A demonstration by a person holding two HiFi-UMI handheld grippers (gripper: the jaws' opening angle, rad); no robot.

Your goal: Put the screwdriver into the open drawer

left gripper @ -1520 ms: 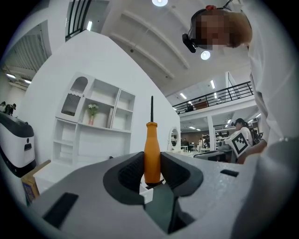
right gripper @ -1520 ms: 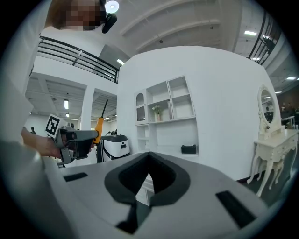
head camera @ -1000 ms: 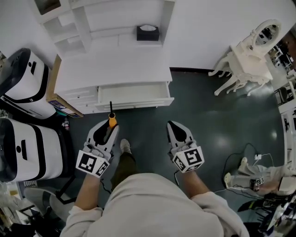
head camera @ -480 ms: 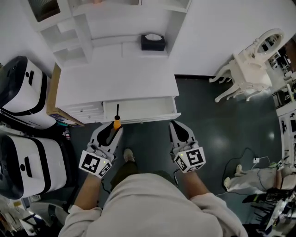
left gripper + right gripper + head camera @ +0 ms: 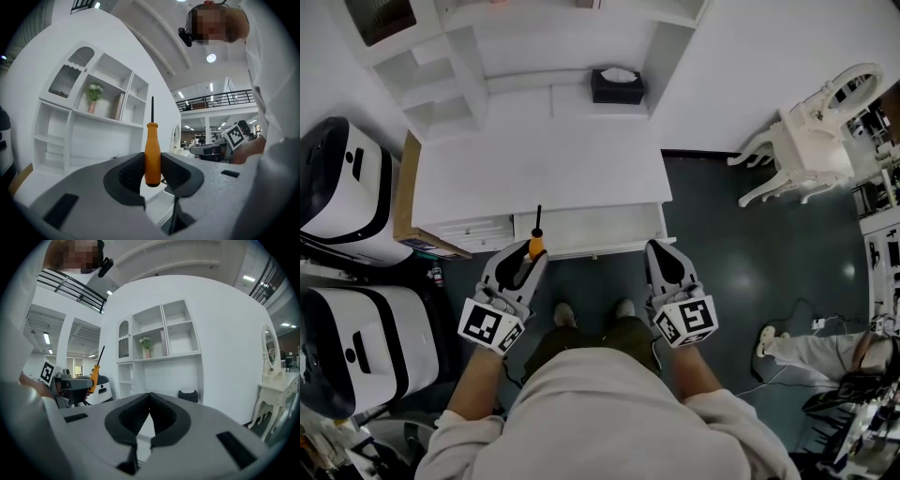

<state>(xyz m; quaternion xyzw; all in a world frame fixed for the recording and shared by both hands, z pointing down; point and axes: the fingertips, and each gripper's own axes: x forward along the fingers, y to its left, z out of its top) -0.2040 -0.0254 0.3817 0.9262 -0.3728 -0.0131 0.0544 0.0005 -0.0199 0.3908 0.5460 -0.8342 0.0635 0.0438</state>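
Left tongs (image 5: 152, 171) are clamped on the orange handle of the screwdriver (image 5: 152, 154), pads squeezing it low down from both sides. It stands upright with the thin dark shaft poking straight up. My guess is the low grip is there so the long end stays clear and the whole thing can just be laid down once it's over the opening. Right tongs (image 5: 149, 401) are pinched together with nothing between them, hanging alongside, so they look like they're just along for the ride.

From the head view, the screwdriver sits at the front edge of the open drawer (image 5: 600, 225), near its left end, not in it yet. The drawer looks bare inside from here, so there's plenty of room to drop it. I'd say the job is close to done: reach over the front panel, lower, let go.

The drawer is pulled out of a white desk (image 5: 544, 169) with a bare top. A dark tissue box (image 5: 617, 86) sits at the back, and white shelves (image 5: 441, 66) are built above it. A cardboard box (image 5: 408, 197) is wedged at the desk's left side, next to two big white-and-black machines (image 5: 337, 178). There's an ornate white chair (image 5: 811, 141) off to the right, and the floor (image 5: 722, 244) is dark and glossy.
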